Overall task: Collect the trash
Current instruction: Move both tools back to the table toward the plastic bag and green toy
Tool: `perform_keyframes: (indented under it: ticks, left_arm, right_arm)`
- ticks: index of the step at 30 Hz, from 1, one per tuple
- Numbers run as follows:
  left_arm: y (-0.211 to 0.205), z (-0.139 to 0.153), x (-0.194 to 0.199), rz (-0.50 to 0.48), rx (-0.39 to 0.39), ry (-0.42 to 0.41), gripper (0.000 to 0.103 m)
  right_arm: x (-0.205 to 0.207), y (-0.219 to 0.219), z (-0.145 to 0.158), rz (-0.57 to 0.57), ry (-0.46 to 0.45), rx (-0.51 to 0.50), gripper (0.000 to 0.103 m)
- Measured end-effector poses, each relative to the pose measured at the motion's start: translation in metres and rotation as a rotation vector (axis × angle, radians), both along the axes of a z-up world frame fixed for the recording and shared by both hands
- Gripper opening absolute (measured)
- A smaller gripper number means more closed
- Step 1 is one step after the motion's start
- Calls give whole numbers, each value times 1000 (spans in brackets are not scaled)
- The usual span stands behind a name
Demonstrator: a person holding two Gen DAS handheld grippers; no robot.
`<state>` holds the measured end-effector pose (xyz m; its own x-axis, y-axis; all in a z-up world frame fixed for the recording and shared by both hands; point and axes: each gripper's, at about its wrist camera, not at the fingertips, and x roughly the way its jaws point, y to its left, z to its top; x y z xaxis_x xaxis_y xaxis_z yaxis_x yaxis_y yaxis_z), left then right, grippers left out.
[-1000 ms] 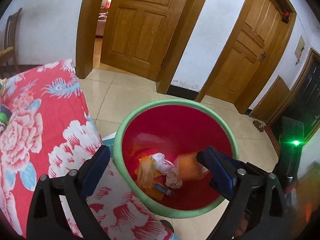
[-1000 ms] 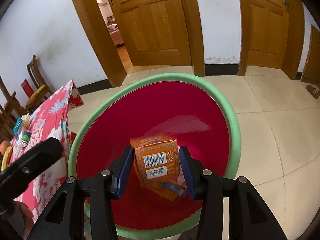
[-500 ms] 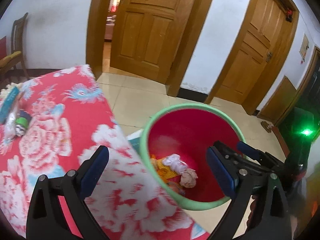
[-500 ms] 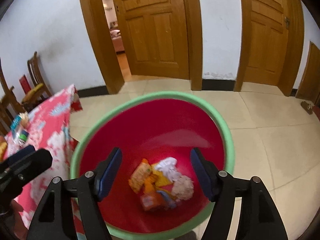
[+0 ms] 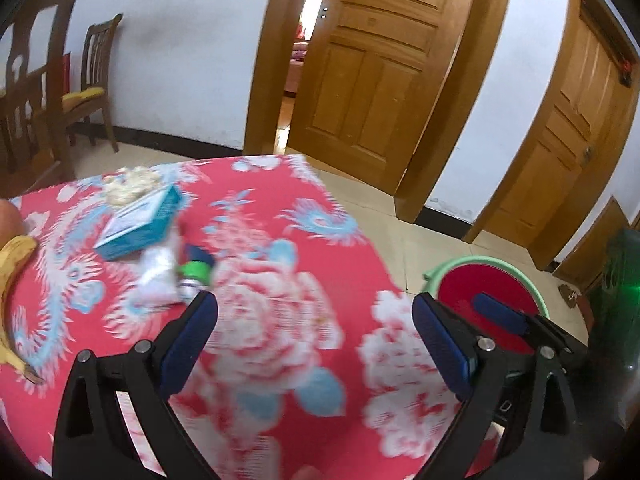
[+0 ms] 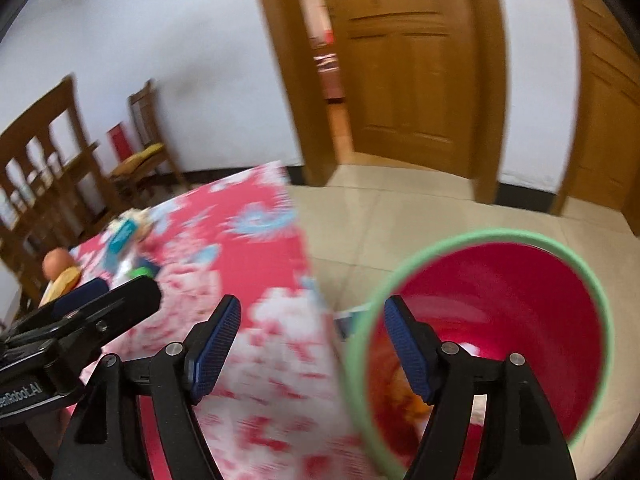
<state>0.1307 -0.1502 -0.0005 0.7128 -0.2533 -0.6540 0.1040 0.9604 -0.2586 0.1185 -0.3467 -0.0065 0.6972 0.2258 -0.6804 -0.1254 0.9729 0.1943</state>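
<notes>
Left wrist view: the trash left to collect lies up and left of the left claw (image 5: pixel 314 336) on the red flowered tablecloth (image 5: pixel 280 320): a crumpled white wrapper (image 5: pixel 158 276) touching a small green-capped bottle (image 5: pixel 194 274), with a teal box (image 5: pixel 138 222) and a pale wad (image 5: pixel 132 184) beyond them. That claw stands wide open with nothing between its blue pads. A banana (image 5: pixel 12 276) lies far to its left. To its right is the red bin with a green rim (image 5: pixel 532 284), behind the right claw (image 6: pixel 312 350), which is also open and empty, with trash in the bin beside its right finger.
</notes>
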Motion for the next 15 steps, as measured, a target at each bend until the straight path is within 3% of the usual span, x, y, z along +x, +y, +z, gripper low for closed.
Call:
perform_keyframes:
  ticks: [5, 11, 15]
  left_arm:
    - [57, -9, 7, 106, -65, 19, 101]
    - [113, -24, 33, 167, -114, 54, 101]
    - [128, -42, 54, 165, -151, 109, 101]
  right_arm:
    - [16, 44, -5, 65, 35, 50, 75]
    - [35, 85, -14, 119, 92, 111, 75]
    - [40, 100, -13, 123, 97, 111, 75]
